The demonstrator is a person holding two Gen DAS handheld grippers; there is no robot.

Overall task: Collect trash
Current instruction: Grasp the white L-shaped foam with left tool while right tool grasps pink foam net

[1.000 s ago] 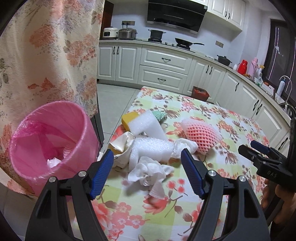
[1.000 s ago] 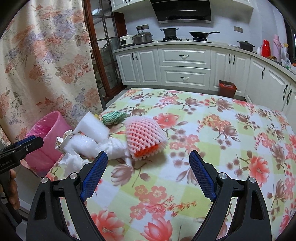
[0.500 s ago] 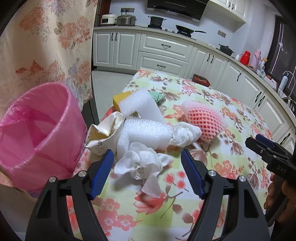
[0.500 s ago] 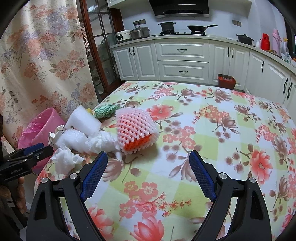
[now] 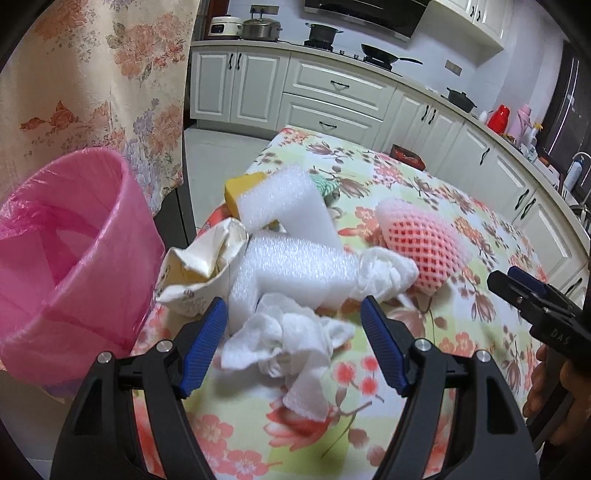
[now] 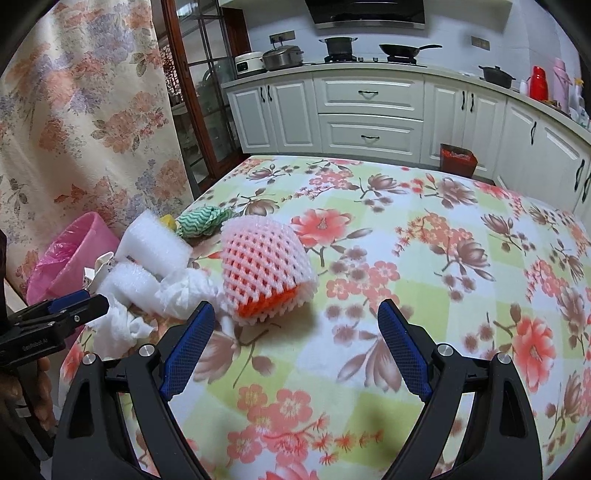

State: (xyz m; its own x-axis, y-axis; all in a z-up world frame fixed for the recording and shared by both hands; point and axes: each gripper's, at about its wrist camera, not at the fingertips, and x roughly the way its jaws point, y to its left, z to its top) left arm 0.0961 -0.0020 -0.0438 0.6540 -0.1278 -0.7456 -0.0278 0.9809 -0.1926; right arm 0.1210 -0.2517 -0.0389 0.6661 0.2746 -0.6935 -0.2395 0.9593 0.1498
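Your left tool point(image 5: 291, 325) released, pads either side of crumpled tissue point(image 5: 284, 332), lower centre. Your right tool point(image 6: 295, 332) released above tabletop point(image 6: 424, 295).

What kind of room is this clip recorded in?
Most likely a home kitchen: white cabinets run along the wall, a stove with a pot and pan sits under a range hood, and a table with a floral tablecloth fills the foreground.

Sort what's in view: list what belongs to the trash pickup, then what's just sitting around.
Job: crumpled tissue, second tissue wad, foam blocks, paper cup, fruit net, green wrapper, yellow sponge, pink bin.

Lying about: pots, wok, red flask, floor bin.
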